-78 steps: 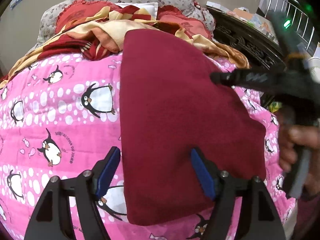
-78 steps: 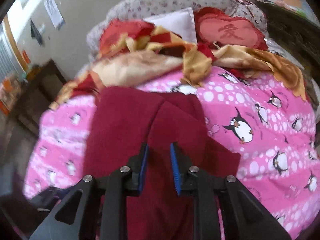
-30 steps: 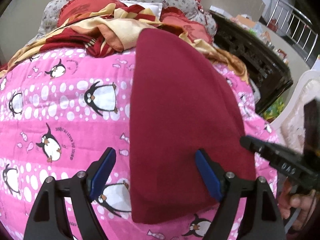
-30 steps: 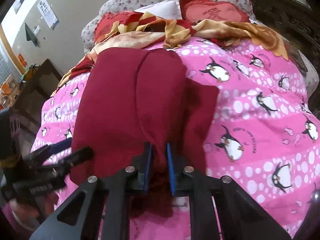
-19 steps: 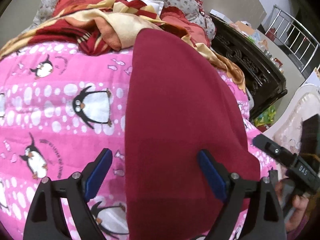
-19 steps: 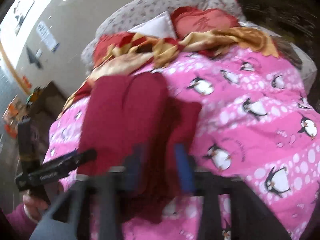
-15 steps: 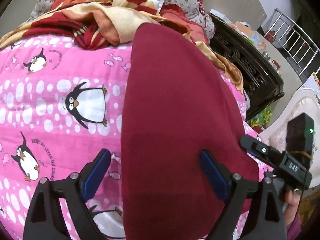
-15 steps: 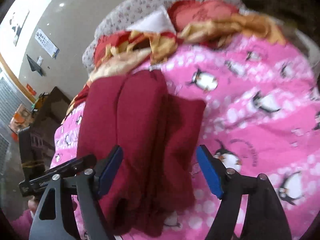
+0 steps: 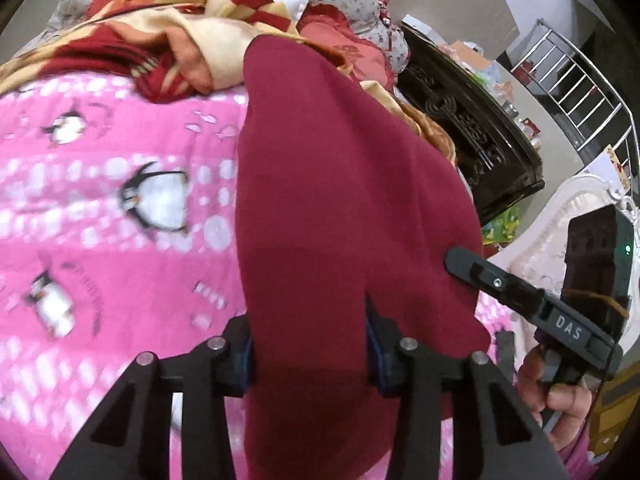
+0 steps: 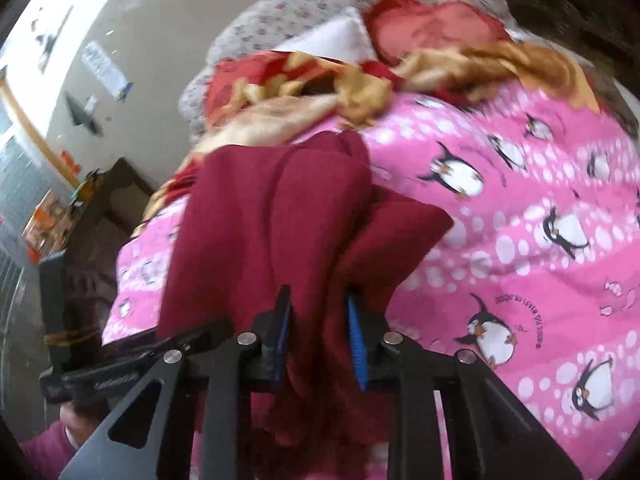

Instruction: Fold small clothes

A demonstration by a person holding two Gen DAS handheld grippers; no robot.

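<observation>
Both claws, jaws just closing, clamped on near edge of maroon garment (image 9: 340,200) lying lengthwise on penguin quilt (image 9: 100,200): left gripper (image 9: 308,344) on flat panel, right gripper (image 10: 316,328) on bunched folds. Gripped side by side, probably for lifting that edge evenly toward far end.

Matt, seemingly fleecy maroon garment (image 9: 340,200)

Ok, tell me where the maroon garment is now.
The maroon garment lies along the pink penguin quilt, its near end between the fingers of the left gripper and right gripper.

Pink penguin quilt (image 9: 100,240), crumpled red-and-cream blanket (image 9: 168,36), dark carved cabinet (image 9: 472,132).
</observation>
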